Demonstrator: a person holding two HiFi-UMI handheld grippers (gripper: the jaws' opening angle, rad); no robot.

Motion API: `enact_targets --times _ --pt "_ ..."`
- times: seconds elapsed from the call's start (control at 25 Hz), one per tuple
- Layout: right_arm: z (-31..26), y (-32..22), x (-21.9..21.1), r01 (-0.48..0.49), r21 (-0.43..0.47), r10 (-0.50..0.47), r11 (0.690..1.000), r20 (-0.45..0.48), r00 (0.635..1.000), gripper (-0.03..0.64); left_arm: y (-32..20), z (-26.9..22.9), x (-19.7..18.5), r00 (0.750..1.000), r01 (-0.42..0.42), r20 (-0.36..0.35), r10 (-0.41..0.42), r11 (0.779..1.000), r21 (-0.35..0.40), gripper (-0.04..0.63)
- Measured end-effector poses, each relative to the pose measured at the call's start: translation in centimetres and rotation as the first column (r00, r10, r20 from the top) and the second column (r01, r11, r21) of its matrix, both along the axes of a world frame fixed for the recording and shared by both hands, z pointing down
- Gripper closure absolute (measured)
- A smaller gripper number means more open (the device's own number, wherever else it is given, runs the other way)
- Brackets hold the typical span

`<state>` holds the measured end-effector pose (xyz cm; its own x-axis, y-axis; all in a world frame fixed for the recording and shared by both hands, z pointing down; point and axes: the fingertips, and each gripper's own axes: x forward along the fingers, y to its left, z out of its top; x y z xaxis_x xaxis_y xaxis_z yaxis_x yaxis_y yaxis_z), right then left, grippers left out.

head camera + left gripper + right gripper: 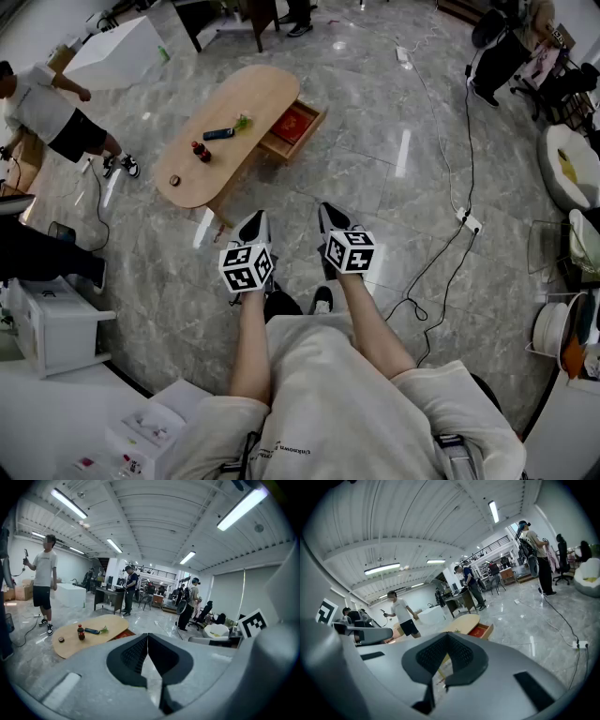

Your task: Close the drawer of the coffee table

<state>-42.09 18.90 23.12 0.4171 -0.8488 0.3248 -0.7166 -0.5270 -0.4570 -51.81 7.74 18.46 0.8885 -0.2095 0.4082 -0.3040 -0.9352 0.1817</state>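
The oval wooden coffee table stands on the marble floor well ahead of me. Its drawer on the right side is pulled out, with a red thing lying inside. Both grippers hover above the floor, well short of the table and touching nothing. My left gripper and right gripper are side by side, each shut and empty. In the left gripper view the table is at the left beyond the closed tips. The right gripper view shows the open drawer just past its tips.
On the tabletop lie a dark bottle, a remote, a green item and a small round thing. A person stands at the left. A power strip and cables lie on the floor at the right. A white cabinet is near left.
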Motion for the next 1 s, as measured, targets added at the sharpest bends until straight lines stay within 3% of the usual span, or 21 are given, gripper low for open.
enact_targets --times 0.28,0.64,1.0 --pt "-0.4 0.6 0.2 0.035 -0.036 -0.037 0.999 -0.052 0.998 0.601 2.5 0.1 1.4 0.998 -0.047 0.040 0.046 0.998 0.036 0.584" --pt "-0.9 2.2 1.1 -0.007 0.048 0.007 0.999 0.003 1.000 0.601 2.7 -0.4 1.7 0.998 -0.059 0.030 0.058 0.997 0.054 0.584" --pt "-0.3 4.9 5.2 -0.072 0.063 0.072 0.995 0.005 0.997 0.600 4.1 1.6 7.4 0.991 -0.131 0.033 0.130 0.991 0.032 0.584"
